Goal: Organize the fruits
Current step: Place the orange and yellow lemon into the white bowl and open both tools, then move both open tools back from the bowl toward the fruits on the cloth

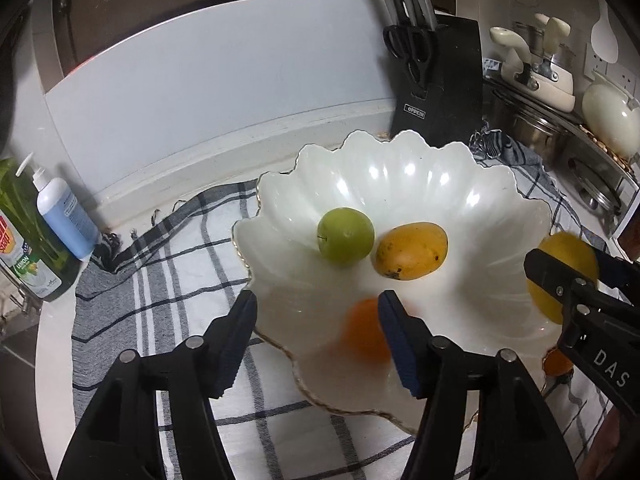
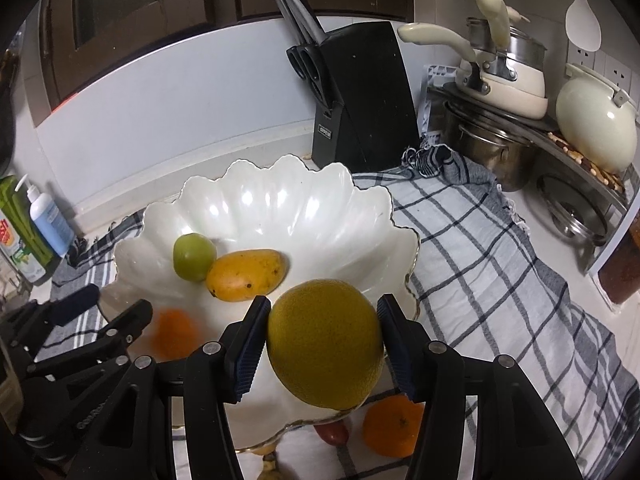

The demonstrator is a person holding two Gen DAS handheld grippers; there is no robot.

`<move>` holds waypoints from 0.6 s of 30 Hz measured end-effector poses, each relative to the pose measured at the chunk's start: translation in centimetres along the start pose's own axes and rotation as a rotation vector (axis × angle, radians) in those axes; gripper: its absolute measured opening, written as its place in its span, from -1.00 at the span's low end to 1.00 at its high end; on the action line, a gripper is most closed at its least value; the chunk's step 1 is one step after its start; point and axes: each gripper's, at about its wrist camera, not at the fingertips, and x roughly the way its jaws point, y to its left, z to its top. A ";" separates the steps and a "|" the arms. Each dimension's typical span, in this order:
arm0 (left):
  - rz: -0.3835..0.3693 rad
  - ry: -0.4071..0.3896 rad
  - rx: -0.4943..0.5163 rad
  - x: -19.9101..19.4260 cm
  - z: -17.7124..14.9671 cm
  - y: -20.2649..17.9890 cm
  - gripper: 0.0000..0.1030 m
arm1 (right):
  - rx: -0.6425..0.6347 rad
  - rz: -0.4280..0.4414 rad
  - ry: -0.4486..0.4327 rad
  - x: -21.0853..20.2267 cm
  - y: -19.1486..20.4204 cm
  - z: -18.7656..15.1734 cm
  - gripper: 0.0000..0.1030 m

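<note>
With the left gripper (image 1: 318, 312) wide and empty, the right gripper (image 2: 322, 340), clamping the yellow fruit (image 2: 325, 344), should lower gently into the bowl (image 2: 280, 208) before releasing.

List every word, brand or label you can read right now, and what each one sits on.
"OPPEIN": small plate low on the black knife block.
"DAS": right gripper arm, seen in the left wrist view.
"LEMON": green dish soap bottle; the red logo above it is cut off.
Blue pump bottle label: too small to read.
Embossed lettering on the left gripper arm: too blurred.
</note>
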 end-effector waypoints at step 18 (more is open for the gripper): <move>0.083 -0.064 -0.013 -3.9 -1.4 1.2 0.99 | -0.008 -0.098 -0.110 -5.0 0.4 -0.2 0.90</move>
